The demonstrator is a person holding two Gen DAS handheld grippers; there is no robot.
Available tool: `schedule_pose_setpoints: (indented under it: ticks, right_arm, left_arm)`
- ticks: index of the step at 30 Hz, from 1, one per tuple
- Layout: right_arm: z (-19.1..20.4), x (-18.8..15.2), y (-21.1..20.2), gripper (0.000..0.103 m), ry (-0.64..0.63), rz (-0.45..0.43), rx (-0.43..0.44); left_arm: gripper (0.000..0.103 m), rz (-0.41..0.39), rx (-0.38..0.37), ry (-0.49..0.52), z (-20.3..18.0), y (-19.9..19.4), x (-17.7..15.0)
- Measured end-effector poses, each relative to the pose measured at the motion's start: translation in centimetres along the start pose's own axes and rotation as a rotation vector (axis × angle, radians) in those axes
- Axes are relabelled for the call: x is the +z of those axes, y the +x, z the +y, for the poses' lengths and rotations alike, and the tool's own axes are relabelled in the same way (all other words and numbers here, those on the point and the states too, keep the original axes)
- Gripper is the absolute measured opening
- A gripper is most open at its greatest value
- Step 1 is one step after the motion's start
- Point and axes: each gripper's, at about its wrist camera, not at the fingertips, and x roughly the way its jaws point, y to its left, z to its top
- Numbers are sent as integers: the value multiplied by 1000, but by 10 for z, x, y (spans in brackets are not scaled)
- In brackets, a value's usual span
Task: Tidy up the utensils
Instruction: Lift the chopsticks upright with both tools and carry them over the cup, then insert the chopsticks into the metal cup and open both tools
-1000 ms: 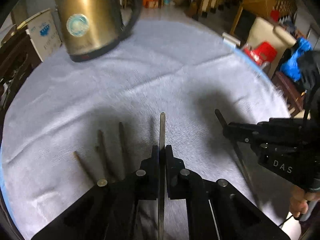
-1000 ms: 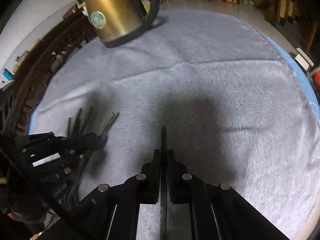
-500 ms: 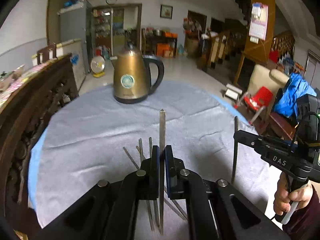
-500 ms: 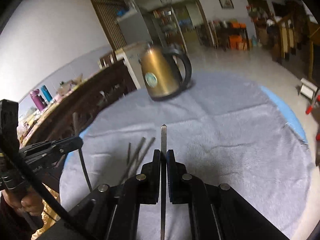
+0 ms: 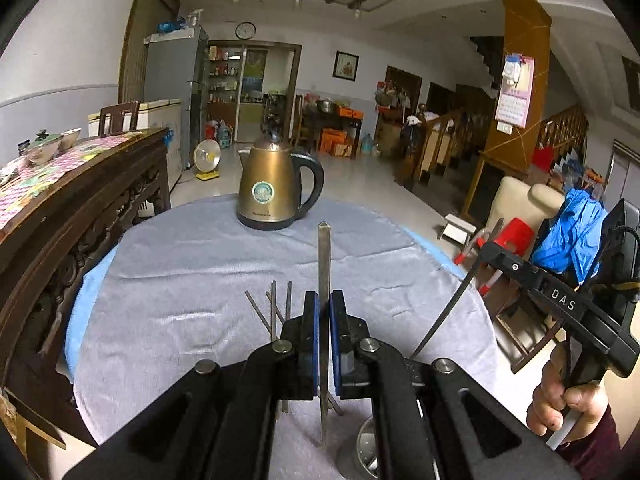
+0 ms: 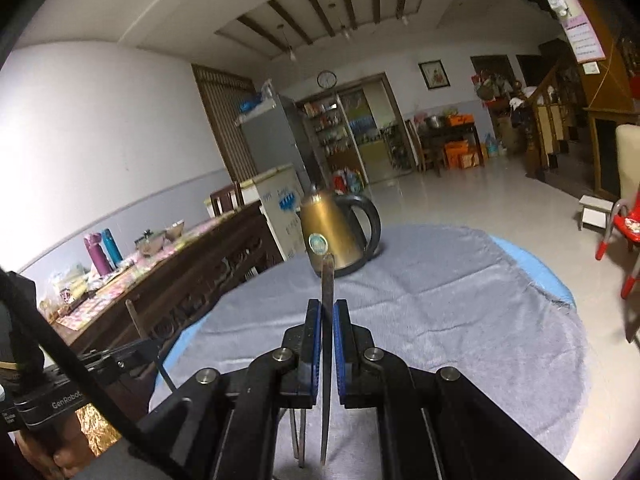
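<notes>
My left gripper [image 5: 324, 304] is shut on a metal chopstick [image 5: 323, 256] that points forward and up above the table. My right gripper [image 6: 327, 312] is shut on another metal chopstick [image 6: 327, 280], also raised; it shows at the right of the left wrist view [image 5: 452, 308], slanting down. Several loose chopsticks [image 5: 272, 308] lie on the grey cloth [image 5: 180, 288] just ahead of the left gripper. A round metal holder [image 5: 360, 452] shows at the bottom edge, under the left gripper.
A bronze electric kettle [image 5: 274, 188] stands at the far side of the round table. A carved dark wooden sideboard [image 5: 60, 220] runs along the left. A red stool [image 5: 516, 236] and a chair with a blue bag [image 5: 572, 232] stand to the right.
Both grippers have lifted and tilted up from the cloth with their chopsticks, so the views now look across the room instead of down at the table.
</notes>
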Motion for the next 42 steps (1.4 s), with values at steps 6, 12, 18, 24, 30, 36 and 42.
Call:
schedule_pose_setpoints:
  ticks: [6,12,18,24,30,36,42]
  right_arm:
    - [10,7,-23,7,-7,-47,17]
    - [24,20,-47,7,-31,-126,33]
    - [38,36,-82,7,-36,-207,92]
    - [56,35,-104,7,-93,-216,126]
    - [66,19,-103,7,-150,-166,100]
    - [59,1,-94,7,-148,-102,89]
    - [54,-16,-82,7,-141,-36,74]
  left_arm:
    - [5,-53,14,-22,1,-26,9]
    - [5,-135,9,-36,-2,-51,21]
    - [5,-210,-37,-38,-14,-73,27]
    - [5,-176,-74,-33,-22,-67,19]
    - [5,-123,-43,-14,-27,-56,4]
    - [5,-58,-10,-27,-26,-43,-7]
    - [6,-26,40,-22,-34,-39,-16]
